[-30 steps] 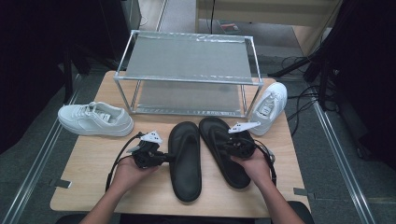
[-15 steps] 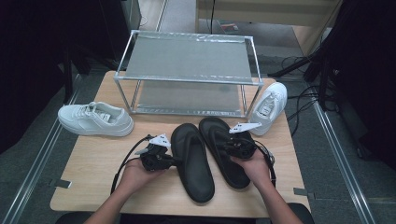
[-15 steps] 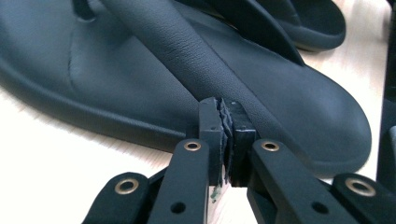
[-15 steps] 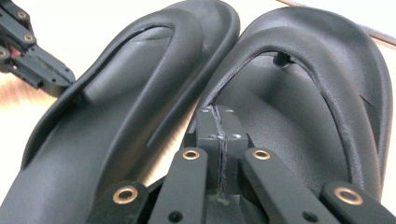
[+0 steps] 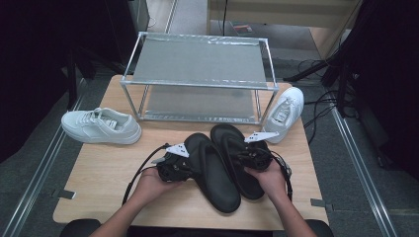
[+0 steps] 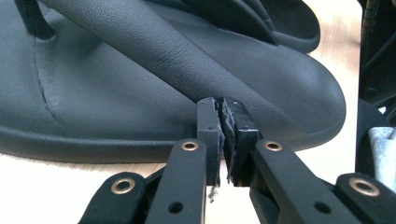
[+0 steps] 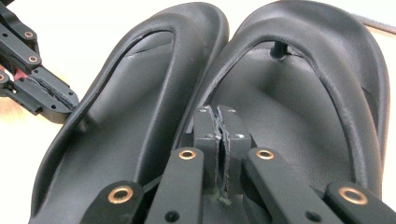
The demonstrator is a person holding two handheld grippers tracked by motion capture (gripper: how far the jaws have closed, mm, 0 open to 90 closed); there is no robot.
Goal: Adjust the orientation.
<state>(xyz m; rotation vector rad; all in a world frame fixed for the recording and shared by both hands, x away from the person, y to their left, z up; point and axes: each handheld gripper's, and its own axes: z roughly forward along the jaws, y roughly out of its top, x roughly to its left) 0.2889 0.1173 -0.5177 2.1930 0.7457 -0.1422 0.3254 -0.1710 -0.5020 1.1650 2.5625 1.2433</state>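
Observation:
Two black flip-flop sandals lie side by side on the wooden table (image 5: 104,173). The left sandal (image 5: 215,173) is tilted and presses against the right sandal (image 5: 236,148). My left gripper (image 5: 191,165) is shut, its tips against the left sandal's outer edge (image 6: 116,93) at the foot of the strap. My right gripper (image 5: 241,155) is shut too, and its tips rest over the right sandal's footbed (image 7: 303,93) beside the strap. In the right gripper view the left sandal (image 7: 135,116) lies to the left, with the left gripper (image 7: 65,100) at its rim.
A two-shelf metal rack (image 5: 197,84) stands at the back of the table. One white sneaker (image 5: 101,126) lies to its left and another (image 5: 284,111) leans at its right. Cables run along the floor to the right.
My left gripper has moved right with the left sandal against it. The sandal has slid and turned until it touches the right sandal. The right gripper has hardly moved.

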